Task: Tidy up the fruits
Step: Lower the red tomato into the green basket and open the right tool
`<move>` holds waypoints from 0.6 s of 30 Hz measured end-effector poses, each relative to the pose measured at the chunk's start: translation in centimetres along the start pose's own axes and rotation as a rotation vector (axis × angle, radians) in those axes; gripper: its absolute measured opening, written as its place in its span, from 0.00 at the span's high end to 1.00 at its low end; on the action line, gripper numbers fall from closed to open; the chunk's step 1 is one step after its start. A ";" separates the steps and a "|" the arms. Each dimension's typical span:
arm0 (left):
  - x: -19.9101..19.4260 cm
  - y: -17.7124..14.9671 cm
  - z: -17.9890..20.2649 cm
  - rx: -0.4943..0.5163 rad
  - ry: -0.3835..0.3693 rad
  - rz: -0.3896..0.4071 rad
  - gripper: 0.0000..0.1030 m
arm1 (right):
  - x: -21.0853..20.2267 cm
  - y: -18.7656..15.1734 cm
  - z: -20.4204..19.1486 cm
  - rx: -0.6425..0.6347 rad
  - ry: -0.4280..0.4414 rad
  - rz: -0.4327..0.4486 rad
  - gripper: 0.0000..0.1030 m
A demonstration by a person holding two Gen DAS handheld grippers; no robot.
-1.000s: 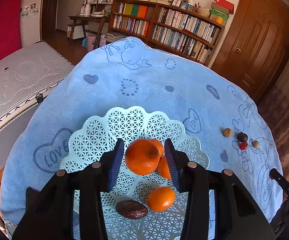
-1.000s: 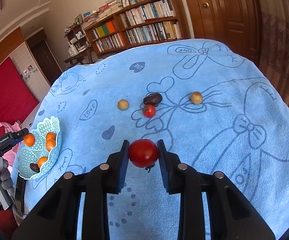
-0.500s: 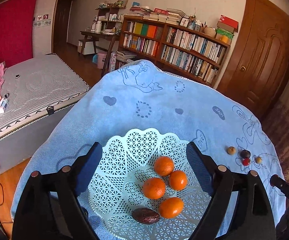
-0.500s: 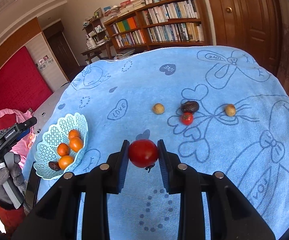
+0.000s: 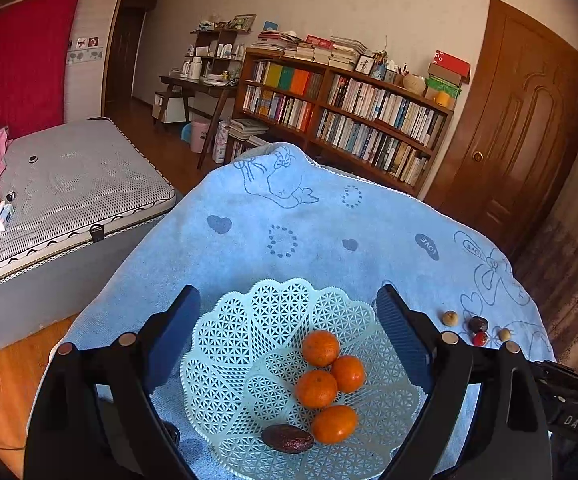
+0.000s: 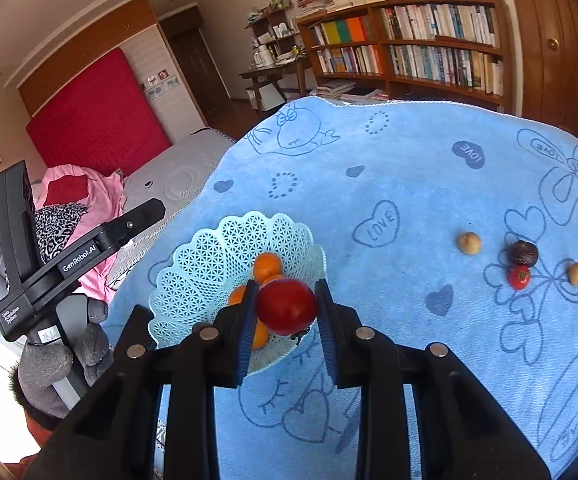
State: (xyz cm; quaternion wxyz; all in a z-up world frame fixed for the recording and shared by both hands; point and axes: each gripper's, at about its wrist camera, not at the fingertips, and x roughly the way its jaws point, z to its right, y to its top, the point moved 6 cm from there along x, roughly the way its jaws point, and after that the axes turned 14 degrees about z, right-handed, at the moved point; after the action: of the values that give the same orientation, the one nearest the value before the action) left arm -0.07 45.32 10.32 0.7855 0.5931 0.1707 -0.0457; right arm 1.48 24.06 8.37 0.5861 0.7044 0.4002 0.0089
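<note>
A pale green lattice basket point(image 5: 249, 320) point(image 6: 209, 256) sits on the blue towel and holds several oranges point(image 5: 316, 388) plus a dark date point(image 5: 287, 438). My left gripper point(image 5: 289, 328) hangs open above and behind the basket, nothing between its fingers. My right gripper point(image 6: 286, 307) is shut on a large red tomato point(image 6: 287, 306), held just over the basket's near right rim. Farther right on the towel lie a tan longan point(image 6: 469, 243), a dark date point(image 6: 524, 253), a small red tomato point(image 6: 519, 277) and another longan point(image 6: 576, 273).
The blue towel point(image 6: 409, 184) covers a rounded table whose edges drop off on all sides. A grey mattress point(image 5: 69, 184) lies to the left, a bookshelf point(image 5: 349, 108) and a wooden door point(image 5: 529, 120) behind. A gloved hand point(image 6: 49, 360) holds the left gripper.
My left gripper let go of the orange into the basket, opened wide and drew back. My right gripper carried the large tomato leftwards from mid-table to the basket's rim.
</note>
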 end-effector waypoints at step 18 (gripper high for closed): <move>-0.2 0.3 0.1 -0.016 -0.019 -0.005 0.06 | 3.0 -0.9 -0.9 0.029 0.008 -0.036 0.62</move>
State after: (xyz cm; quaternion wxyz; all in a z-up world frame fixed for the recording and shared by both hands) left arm -0.19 45.23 10.69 0.7917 0.5859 0.1649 -0.0521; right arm 2.58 26.45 6.52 0.5742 0.7055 0.4153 -0.0046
